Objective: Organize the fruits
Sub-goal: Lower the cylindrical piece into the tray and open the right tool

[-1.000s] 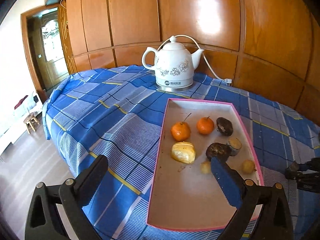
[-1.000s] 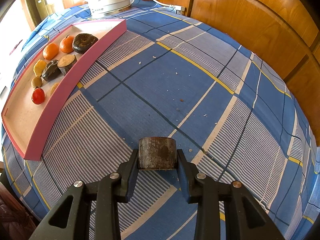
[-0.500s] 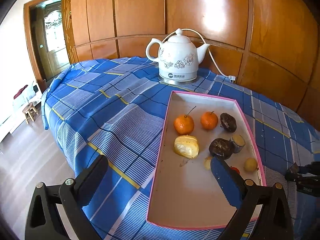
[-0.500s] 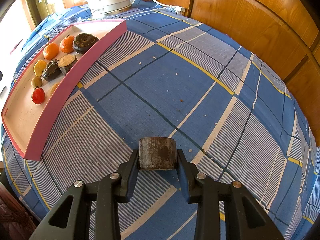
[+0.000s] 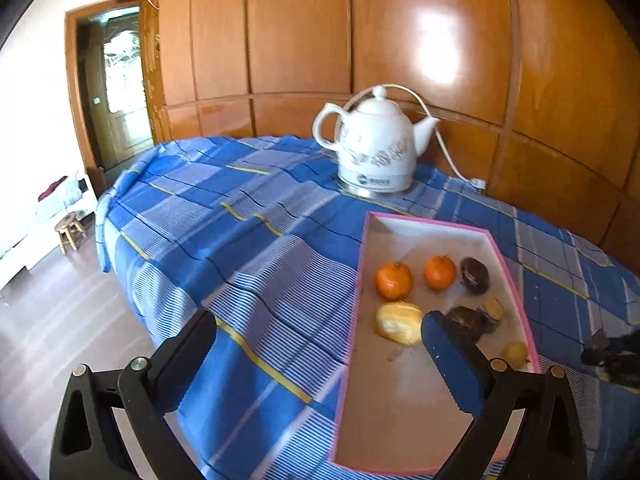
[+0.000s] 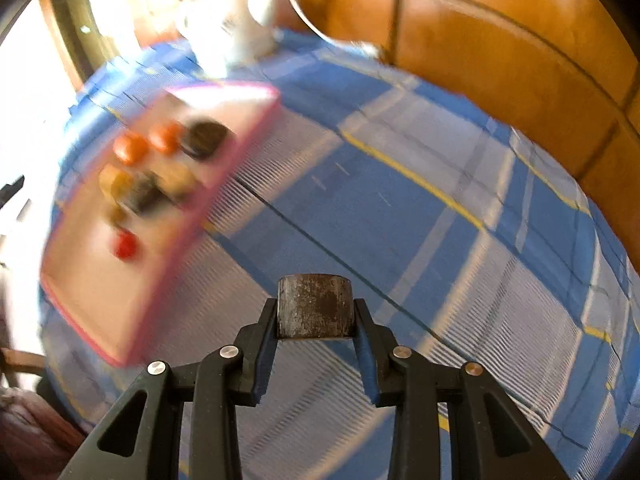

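Right fingers (image 6: 316, 320) are pinching a dark stubby chunk (image 6: 315, 306) by its two sides, held above the table (image 6: 400, 208), right of the tray (image 6: 256, 128). It looks firm and light with a rough skin, so a side grip should hold fine. Left fingers (image 5: 320, 346) are spread with nothing between them, near the tray's close end, oranges (image 5: 393, 280) farther back.

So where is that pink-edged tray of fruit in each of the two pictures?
Left wrist view: the tray lies lower right, behind the right-hand finger.
Right wrist view: the tray lies blurred at left.
Shared landmark: the white kettle, beyond the tray's far end.
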